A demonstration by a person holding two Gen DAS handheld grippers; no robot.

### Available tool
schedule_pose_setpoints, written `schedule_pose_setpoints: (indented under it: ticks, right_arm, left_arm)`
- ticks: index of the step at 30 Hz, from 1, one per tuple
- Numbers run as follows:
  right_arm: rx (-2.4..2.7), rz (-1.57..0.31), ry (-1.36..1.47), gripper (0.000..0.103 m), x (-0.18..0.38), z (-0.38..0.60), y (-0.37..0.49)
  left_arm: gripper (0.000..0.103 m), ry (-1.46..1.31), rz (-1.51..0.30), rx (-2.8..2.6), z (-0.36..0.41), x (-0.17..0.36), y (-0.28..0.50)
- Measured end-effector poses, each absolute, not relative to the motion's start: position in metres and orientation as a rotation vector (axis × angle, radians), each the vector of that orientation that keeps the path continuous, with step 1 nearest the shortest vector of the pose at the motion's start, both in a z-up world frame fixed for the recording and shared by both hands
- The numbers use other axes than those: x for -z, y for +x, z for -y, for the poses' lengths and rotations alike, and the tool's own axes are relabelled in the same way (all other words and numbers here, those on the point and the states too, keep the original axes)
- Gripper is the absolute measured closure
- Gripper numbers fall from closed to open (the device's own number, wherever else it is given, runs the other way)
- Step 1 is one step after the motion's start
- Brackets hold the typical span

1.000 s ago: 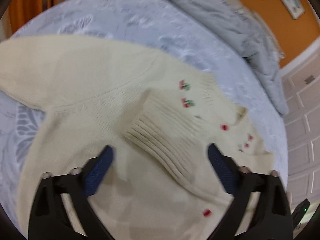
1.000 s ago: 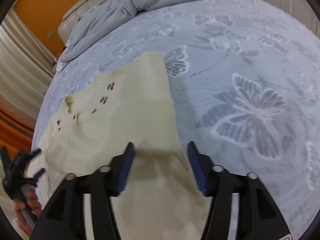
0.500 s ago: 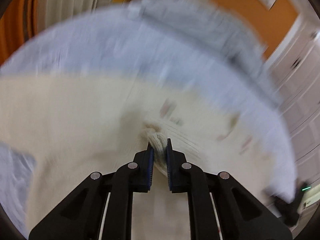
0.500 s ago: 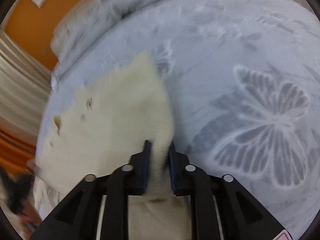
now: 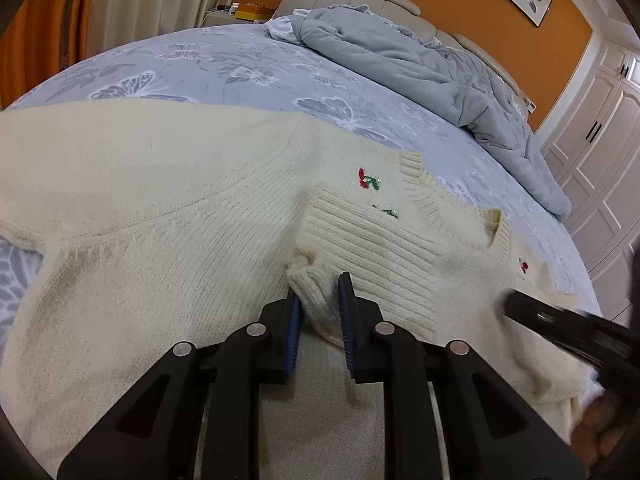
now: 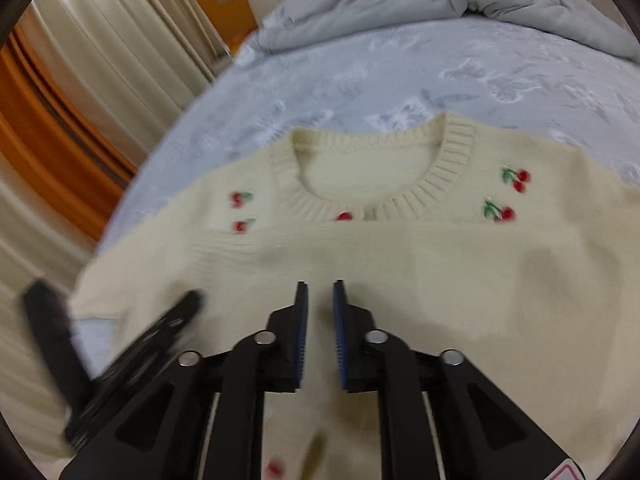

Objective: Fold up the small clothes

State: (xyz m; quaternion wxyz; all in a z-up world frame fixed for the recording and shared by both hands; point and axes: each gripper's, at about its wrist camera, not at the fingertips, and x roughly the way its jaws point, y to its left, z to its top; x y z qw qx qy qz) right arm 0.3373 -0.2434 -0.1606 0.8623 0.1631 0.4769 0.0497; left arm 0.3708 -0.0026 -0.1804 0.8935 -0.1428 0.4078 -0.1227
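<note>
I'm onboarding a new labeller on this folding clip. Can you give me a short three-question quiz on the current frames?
1. True or false: the left gripper has the ribbed cuff of the cream sweater between its fingers.
2. What is embroidered near the sweater's neckline?
A. stars
B. cherries
C. anchors
3. Fill in: the sweater lies on a bed sheet printed with ____.

Key: 1 true; 2 B, the cherries; 3 butterflies.
</note>
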Motion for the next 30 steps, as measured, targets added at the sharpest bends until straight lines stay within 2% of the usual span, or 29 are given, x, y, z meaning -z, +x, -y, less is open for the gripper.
schedule_pose_setpoints:
  ticks: [3, 7, 9, 10, 14, 15, 16, 17, 18, 20, 21, 22, 24, 27, 30]
  right_arm:
    - [0.034, -0.977, 0.378, 0.103, 0.166, 0.303, 0.332]
    - [0.279, -0.91, 0.57, 0.103, 0.168, 0.448, 0.278]
    - [0.364, -0.903, 0.586, 0.103, 0.16, 0.475, 0.268]
    - [0.382, -0.882, 0.579, 0.096, 0.148, 0.476, 0.266]
    - [0.171, -0.848, 0.553, 0.096, 0.126, 0.413, 0.256]
    - [0.126, -0.871, 0.527, 0.097, 0.13, 0.393, 0.252]
    - [0.091, -0.919, 0.481, 0.103, 0.142, 0.373, 0.249]
    - [0.101, -0.957, 0.43, 0.103, 0.151, 0.365, 0.249]
    - [0.135, -0.986, 0.386, 0.103, 0.165, 0.364, 0.247]
    - [0.169, -0.931, 0.51, 0.103, 0.169, 0.384, 0.234]
    - [0.221, -0.918, 0.544, 0.102, 0.162, 0.39, 0.228]
    - [0.244, -0.884, 0.546, 0.095, 0.147, 0.385, 0.223]
    - [0.172, -0.869, 0.522, 0.096, 0.134, 0.366, 0.222]
    - [0.195, -0.993, 0.37, 0.103, 0.157, 0.341, 0.231]
    - [0.256, -1.025, 0.436, 0.1, 0.163, 0.344, 0.217]
  left_arm:
    - [0.085, -0.278, -0.839, 0.246, 0.004, 0.183, 0.37]
    - [0.083, -0.243, -0.827, 0.231, 0.01, 0.183, 0.37]
    - [0.083, -0.234, -0.824, 0.227, 0.012, 0.182, 0.368]
    - [0.083, -0.236, -0.824, 0.228, 0.012, 0.181, 0.369]
    - [0.083, -0.239, -0.824, 0.23, 0.013, 0.181, 0.369]
    - [0.083, -0.24, -0.824, 0.231, 0.013, 0.181, 0.369]
    - [0.083, -0.244, -0.824, 0.233, 0.013, 0.18, 0.369]
    - [0.083, -0.248, -0.825, 0.235, 0.013, 0.18, 0.369]
    - [0.083, -0.252, -0.825, 0.237, 0.011, 0.181, 0.369]
    - [0.083, -0.254, -0.824, 0.238, 0.011, 0.181, 0.369]
    - [0.083, -0.255, -0.825, 0.238, 0.011, 0.182, 0.369]
    - [0.083, -0.258, -0.824, 0.24, 0.01, 0.182, 0.369]
    - [0.083, -0.267, -0.823, 0.244, 0.009, 0.183, 0.369]
    - [0.083, -0.271, -0.824, 0.246, 0.009, 0.183, 0.37]
    - [0.083, -0.269, -0.827, 0.245, 0.009, 0.183, 0.37]
